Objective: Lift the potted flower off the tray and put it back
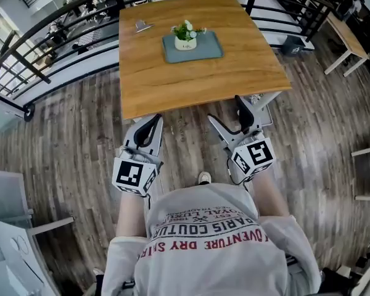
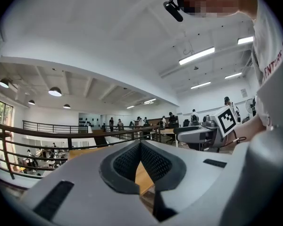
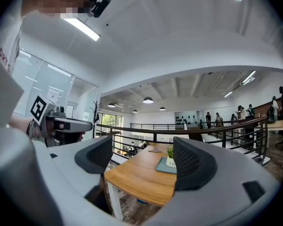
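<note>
The potted flower, a white pot with green leaves and pale blooms, stands on a teal tray at the far middle of a square wooden table. Both grippers hang over the floor just short of the table's near edge. My left gripper is shut with nothing in it, and its pads meet in the left gripper view. My right gripper is open and empty. In the right gripper view the pot and tray show between its fingers, far off on the table.
A small metal clip lies on the table's far left. A black railing runs behind and left of the table. Another table stands at the right, and white furniture at the lower left. Wooden floor lies underfoot.
</note>
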Action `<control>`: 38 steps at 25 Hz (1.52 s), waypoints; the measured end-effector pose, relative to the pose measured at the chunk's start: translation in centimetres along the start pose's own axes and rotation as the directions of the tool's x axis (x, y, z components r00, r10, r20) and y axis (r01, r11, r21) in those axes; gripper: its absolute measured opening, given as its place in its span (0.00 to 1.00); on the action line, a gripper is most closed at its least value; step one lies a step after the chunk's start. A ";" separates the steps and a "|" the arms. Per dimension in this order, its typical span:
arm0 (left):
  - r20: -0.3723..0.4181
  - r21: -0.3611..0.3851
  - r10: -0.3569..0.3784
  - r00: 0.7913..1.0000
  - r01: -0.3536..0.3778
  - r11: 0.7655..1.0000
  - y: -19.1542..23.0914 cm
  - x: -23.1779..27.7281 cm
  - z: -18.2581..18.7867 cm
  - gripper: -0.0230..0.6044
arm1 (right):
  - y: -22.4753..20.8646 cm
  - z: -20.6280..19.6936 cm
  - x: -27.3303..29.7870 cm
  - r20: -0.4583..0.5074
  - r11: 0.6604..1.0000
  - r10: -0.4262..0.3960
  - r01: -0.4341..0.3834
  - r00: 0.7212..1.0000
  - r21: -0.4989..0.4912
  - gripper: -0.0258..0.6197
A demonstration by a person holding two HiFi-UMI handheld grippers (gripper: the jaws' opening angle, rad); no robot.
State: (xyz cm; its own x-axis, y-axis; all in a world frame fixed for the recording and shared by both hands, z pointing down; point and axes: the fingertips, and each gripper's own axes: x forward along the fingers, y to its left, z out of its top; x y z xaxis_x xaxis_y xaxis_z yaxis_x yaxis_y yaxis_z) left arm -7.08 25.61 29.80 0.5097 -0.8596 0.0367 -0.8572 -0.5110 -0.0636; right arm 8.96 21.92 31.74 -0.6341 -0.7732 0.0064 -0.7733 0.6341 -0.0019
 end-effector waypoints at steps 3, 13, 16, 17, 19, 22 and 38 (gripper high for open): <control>-0.005 -0.005 0.027 1.000 -0.027 1.000 -0.6 3.6 -0.1 0.06 | -3.4 -0.2 1.5 -0.014 0.999 0.047 -0.047 0.999 -0.011 0.65; -0.076 -0.021 0.078 0.994 -0.079 0.997 1.0 11.1 -2.5 0.06 | -10.4 -3.1 7.2 -0.083 0.992 0.123 -0.122 0.989 0.018 0.65; -0.085 -0.026 0.083 0.993 -0.086 0.996 3.0 13.5 -3.5 0.06 | -12.1 -4.0 10.0 -0.098 0.991 0.134 -0.134 0.986 0.012 0.65; -0.087 -0.030 0.083 0.993 -0.086 0.996 3.7 14.4 -3.8 0.06 | -12.7 -4.1 11.1 -0.100 0.990 0.138 -0.138 0.985 0.010 0.65; -0.088 -0.038 0.082 0.993 -0.085 0.996 5.3 16.4 -4.3 0.06 | -13.9 -4.2 13.2 -0.097 0.988 0.154 -0.152 0.983 0.021 0.65; -0.080 -0.053 0.081 0.993 -0.085 0.995 8.0 19.8 -4.6 0.06 | -15.8 -4.7 16.7 -0.110 0.982 0.185 -0.180 0.977 0.050 0.65; -0.142 -0.105 0.042 0.989 -0.058 0.993 21.2 34.7 -8.7 0.06 | -22.6 -11.8 36.1 -0.393 0.908 0.353 -0.413 0.849 -0.076 0.66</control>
State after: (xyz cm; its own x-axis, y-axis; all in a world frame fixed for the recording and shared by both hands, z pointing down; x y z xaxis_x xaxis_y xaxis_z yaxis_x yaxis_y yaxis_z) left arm -8.20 -15.00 38.35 0.4572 -0.8719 0.1755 -0.8882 -0.4578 0.0392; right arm 3.62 -20.24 43.77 -0.8104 -0.4299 0.3979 -0.4399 0.8952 0.0713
